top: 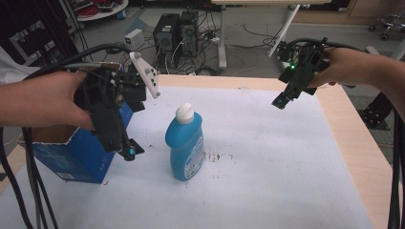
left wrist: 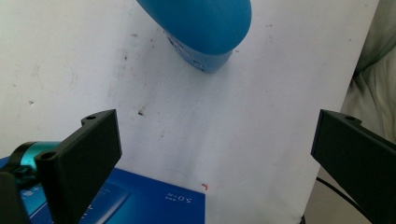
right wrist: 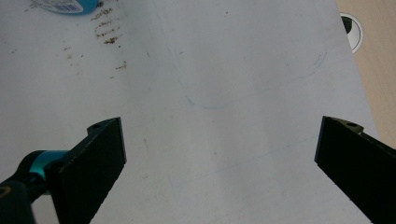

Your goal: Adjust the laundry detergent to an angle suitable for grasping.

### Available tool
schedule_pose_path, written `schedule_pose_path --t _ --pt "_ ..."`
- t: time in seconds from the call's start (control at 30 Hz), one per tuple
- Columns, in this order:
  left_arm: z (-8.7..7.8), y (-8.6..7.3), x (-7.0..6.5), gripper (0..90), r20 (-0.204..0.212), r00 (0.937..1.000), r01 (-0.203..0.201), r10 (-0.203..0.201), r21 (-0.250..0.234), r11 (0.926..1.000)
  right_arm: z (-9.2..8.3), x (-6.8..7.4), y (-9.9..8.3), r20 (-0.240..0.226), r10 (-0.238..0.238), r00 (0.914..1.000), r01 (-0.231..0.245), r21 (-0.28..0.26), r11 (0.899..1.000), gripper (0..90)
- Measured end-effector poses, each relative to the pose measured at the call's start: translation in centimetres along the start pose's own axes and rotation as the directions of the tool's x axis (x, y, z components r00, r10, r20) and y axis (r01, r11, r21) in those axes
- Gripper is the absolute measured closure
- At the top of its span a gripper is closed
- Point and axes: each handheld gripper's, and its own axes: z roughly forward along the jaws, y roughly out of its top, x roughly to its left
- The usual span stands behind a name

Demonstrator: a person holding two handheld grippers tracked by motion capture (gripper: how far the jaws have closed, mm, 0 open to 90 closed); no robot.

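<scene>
A blue bottle with a white cap stands upright on the white sheet near the table's middle. My left gripper hangs above the sheet just left of the bottle, over the corner of a blue box. In the left gripper view its jaws stand wide open with nothing between them; the bottle lies beyond them and the blue box below. My right gripper hovers at the far right, well apart from the bottle. Its jaws are wide open over bare sheet.
Brown stains mark the sheet right of the bottle, and the stains appear in the right gripper view. The wooden table edge runs along the right, with a cable grommet. Computer towers and cables sit on the floor beyond.
</scene>
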Motion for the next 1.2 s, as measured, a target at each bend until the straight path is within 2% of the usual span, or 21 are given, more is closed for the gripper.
schedule_pose_path --t 0.17,0.33,0.5,0.8,1.2 --pt "0.0 -0.1 -0.3 1.7 -0.007 1.0 0.005 -0.005 0.007 1.0 0.3 -0.1 0.1 -0.002 -0.004 1.0 0.004 0.002 1.0 1.1" --pt "-0.4 -0.1 -0.6 1.7 -0.016 0.9998 0.009 -0.009 -0.009 0.9999 0.0 0.1 0.1 0.002 -0.011 0.9999 0.011 0.003 1.0 1.1" --pt "-0.6 0.0 -0.8 1.7 -0.022 0.9997 0.008 -0.008 -0.003 1.0 -0.5 0.2 -0.1 0.008 -0.01 0.9999 0.01 -0.008 1.0 1.1" --pt "-0.7 -0.1 -1.0 1.7 -0.018 0.9998 0.005 -0.005 -0.005 1.0 -0.8 0.7 -0.1 0.01 -0.012 0.9999 0.012 -0.001 1.0 1.1" --pt "-0.5 0.1 -0.9 1.7 -0.015 0.9998 0.011 -0.011 0.001 0.9999 -0.6 0.4 -0.2 0.001 -0.008 1.0 0.008 -0.006 1.0 1.1"
